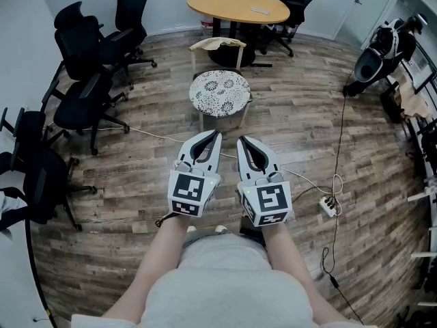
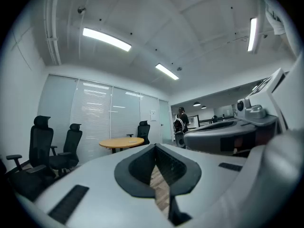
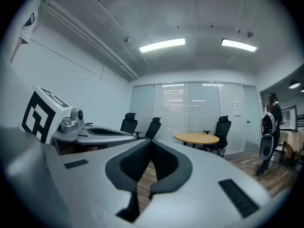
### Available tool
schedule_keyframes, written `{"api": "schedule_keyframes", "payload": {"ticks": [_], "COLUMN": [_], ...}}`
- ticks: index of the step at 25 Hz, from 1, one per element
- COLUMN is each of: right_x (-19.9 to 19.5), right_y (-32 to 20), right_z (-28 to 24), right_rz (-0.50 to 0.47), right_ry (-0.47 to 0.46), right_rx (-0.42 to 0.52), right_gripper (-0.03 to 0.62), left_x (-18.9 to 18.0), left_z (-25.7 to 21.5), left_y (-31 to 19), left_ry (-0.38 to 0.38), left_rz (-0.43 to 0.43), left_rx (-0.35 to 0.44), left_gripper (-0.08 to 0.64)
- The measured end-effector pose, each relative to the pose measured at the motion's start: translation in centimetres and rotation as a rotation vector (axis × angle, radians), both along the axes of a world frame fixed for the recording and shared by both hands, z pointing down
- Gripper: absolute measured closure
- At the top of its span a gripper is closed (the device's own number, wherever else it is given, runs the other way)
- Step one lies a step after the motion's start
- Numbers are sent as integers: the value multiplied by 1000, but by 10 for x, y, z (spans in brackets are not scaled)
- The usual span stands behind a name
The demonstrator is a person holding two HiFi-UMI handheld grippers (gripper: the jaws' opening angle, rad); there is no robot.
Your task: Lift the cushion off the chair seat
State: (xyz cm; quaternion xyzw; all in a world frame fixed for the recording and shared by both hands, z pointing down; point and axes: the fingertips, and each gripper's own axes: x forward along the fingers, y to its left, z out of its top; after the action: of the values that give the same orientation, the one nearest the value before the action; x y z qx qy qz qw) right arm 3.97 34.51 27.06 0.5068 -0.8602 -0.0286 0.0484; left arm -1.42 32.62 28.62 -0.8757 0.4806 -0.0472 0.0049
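Note:
The round cushion [image 1: 218, 93], white with a dark floral print, lies on the seat of a small wooden chair [image 1: 217, 44] in the middle of the room. My left gripper [image 1: 216, 135] and right gripper [image 1: 241, 141] are held side by side, level, a little short of the chair. Both are shut with nothing between the jaws. The left gripper view shows the left gripper [image 2: 154, 148] with its jaws together, the right gripper [image 2: 228, 132] beside it. The right gripper view shows the same for the right gripper [image 3: 151, 144]. The cushion is hidden in both gripper views.
A round wooden table [image 1: 237, 4] stands behind the chair. Several black office chairs [image 1: 89, 46] line the left wall. A white cable runs across the wooden floor to a power strip [image 1: 328, 206]. Equipment [image 1: 379, 46] stands at the right. A person [image 3: 268, 127] stands by the doorway.

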Motion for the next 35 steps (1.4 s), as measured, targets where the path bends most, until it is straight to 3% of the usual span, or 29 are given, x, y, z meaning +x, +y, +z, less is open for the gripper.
{"api": "schedule_keyframes", "payload": {"ticks": [6,18,35], "right_x": [20,31,7], "right_y": [-3,-34,-187], "right_z": [0,7,24], "right_rz": [-9,-4,-39], "right_ry": [1,-21,-54], "right_rx": [-1,-1,-14], "right_gripper": [568,568,566], "left_x": [25,34,-2], "left_z": [-9,-2,19], "left_y": [0,-33,-196], "left_ry": [-3,-9,18], "left_rz": [11,22,3], "left_rx": [22,15,-20], "left_gripper": [557,557,557]}}
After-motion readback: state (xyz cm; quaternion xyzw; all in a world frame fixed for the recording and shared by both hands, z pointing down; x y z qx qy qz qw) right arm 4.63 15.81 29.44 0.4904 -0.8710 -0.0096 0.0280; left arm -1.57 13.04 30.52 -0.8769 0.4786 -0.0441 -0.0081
